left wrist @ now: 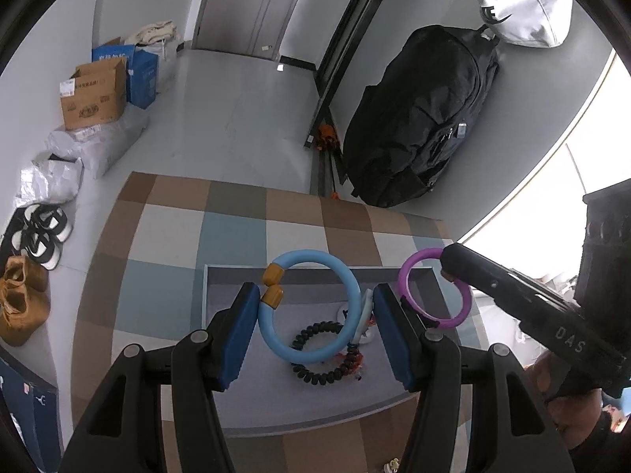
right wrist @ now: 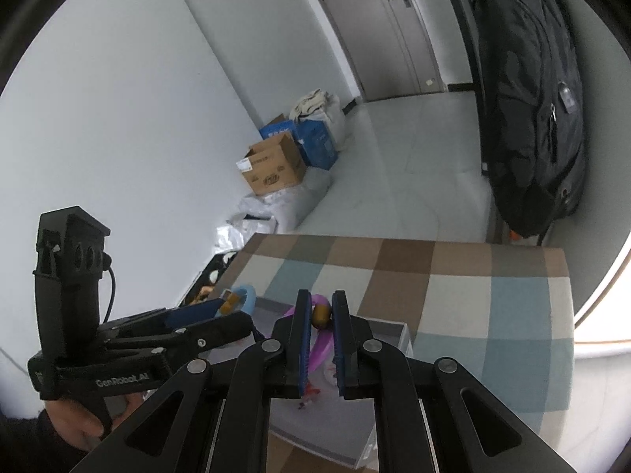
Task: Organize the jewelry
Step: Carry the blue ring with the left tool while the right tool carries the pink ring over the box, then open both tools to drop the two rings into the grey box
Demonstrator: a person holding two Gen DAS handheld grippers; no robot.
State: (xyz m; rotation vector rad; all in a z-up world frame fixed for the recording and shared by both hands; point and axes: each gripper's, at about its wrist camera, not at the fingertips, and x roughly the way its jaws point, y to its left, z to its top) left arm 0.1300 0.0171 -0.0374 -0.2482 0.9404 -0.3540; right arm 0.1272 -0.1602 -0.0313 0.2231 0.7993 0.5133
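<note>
My left gripper (left wrist: 313, 291) is shut on a light blue ring bracelet (left wrist: 351, 287) with two yellow end caps, holding it above a grey tray (left wrist: 236, 394) on the checked tablecloth. In the right wrist view the same bracelet (right wrist: 246, 295) shows at the left gripper's tips (right wrist: 230, 307). My right gripper (right wrist: 321, 295) is shut on a purple ring bracelet (right wrist: 321, 349) by its gold cap. From the left wrist view that purple ring (left wrist: 410, 274) hangs from the right gripper (left wrist: 449, 266) over the tray's right side. A black beaded bracelet (left wrist: 319, 372) lies in the tray with small red and white pieces.
The checked table (left wrist: 169, 260) ends just beyond the tray, with floor behind. A black backpack (left wrist: 426, 118) leans at the back right, cardboard boxes (left wrist: 92, 96) and shoes (left wrist: 39, 236) line the left wall. A person's hand (left wrist: 568, 410) holds the right gripper.
</note>
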